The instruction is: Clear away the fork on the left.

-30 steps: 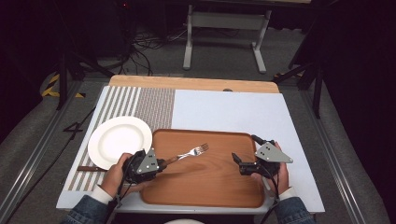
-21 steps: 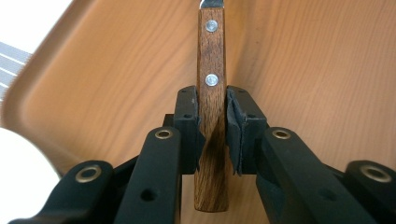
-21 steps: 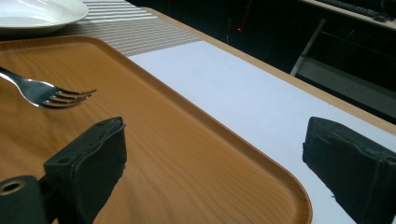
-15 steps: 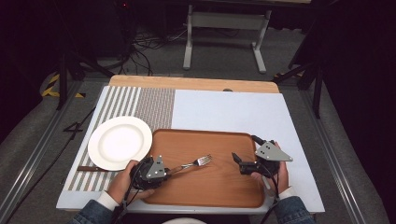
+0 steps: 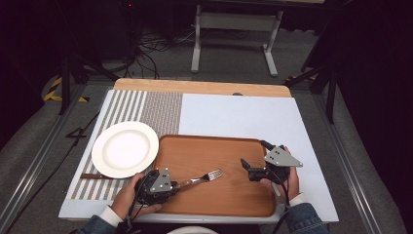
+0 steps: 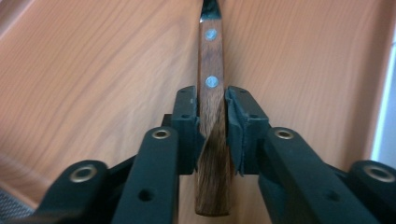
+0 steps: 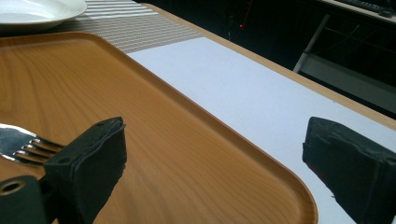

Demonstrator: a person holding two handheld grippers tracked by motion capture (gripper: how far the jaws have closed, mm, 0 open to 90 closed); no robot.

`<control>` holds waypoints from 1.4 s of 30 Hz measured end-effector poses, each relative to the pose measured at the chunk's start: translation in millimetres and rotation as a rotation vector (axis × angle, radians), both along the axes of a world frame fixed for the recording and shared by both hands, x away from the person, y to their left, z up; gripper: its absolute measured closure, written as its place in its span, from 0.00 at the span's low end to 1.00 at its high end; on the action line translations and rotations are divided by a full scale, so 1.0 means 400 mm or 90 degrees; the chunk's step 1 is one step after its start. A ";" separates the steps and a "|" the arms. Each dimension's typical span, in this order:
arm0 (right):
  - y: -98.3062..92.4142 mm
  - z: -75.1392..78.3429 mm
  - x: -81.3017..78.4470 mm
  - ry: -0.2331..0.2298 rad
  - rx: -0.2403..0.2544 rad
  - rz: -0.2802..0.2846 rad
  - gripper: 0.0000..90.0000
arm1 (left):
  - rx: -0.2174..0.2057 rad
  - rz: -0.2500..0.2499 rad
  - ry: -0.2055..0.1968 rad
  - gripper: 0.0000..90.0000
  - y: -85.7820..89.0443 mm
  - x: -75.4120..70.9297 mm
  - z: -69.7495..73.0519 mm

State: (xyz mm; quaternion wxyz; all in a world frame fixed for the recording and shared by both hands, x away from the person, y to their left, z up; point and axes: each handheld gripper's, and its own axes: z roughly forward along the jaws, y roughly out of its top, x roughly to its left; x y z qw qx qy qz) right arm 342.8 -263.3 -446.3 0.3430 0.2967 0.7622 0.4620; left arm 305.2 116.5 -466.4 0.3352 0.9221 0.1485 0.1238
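The left hand-held gripper (image 5: pixel 171 184), at the lower left of the tray in the high view, has its jaws set narrow around the wooden handle of the fork (image 6: pixel 212 116). They have just been opening a little. In the left gripper view the pads sit right against the handle's sides, though whether they still press on it or have just let go is hard to tell from this angle. The fork (image 5: pixel 203 177) lies low over the brown tray (image 5: pixel 209 146), its tines pointing toward the right of the frame; it looks set down there or nearly so.

The right hand-held gripper (image 5: pixel 254 161) hovers at the tray's right side with its jaws wide apart and nothing between them. The fork's tines (image 7: pixel 28 148) show past its left jaw.

Judging from the layout, the setting is partly made: the white plate (image 5: pixel 125 148) sits on the striped placemat (image 5: pixel 160 109), with a dark-handled utensil (image 5: pixel 97 176) just below it, probably a knife. The fork has yet to join them beside the plate.

Counted on the tabletop (image 5: pixel 243 112): one plate, one fork, one tray, one placemat, one utensil by the plate.
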 end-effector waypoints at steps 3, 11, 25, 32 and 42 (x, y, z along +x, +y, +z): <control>0.000 -0.001 0.003 0.000 0.002 -0.002 0.08 | -0.015 0.007 0.001 0.75 0.008 0.002 0.003; -0.017 0.002 -0.007 0.000 0.015 -0.017 0.08 | -0.064 -0.058 -0.005 0.95 0.006 0.020 0.024; -0.012 -0.008 -0.010 0.005 -0.004 -0.017 0.08 | -0.038 -0.190 -0.071 1.00 -0.114 0.076 0.066; -0.011 -0.012 -0.008 0.009 -0.008 -0.015 0.08 | 0.022 -0.259 -0.067 1.00 -0.192 0.084 0.044; -0.014 -0.017 -0.008 0.012 -0.015 -0.018 0.08 | 0.076 -0.261 -0.062 1.00 -0.230 0.119 0.016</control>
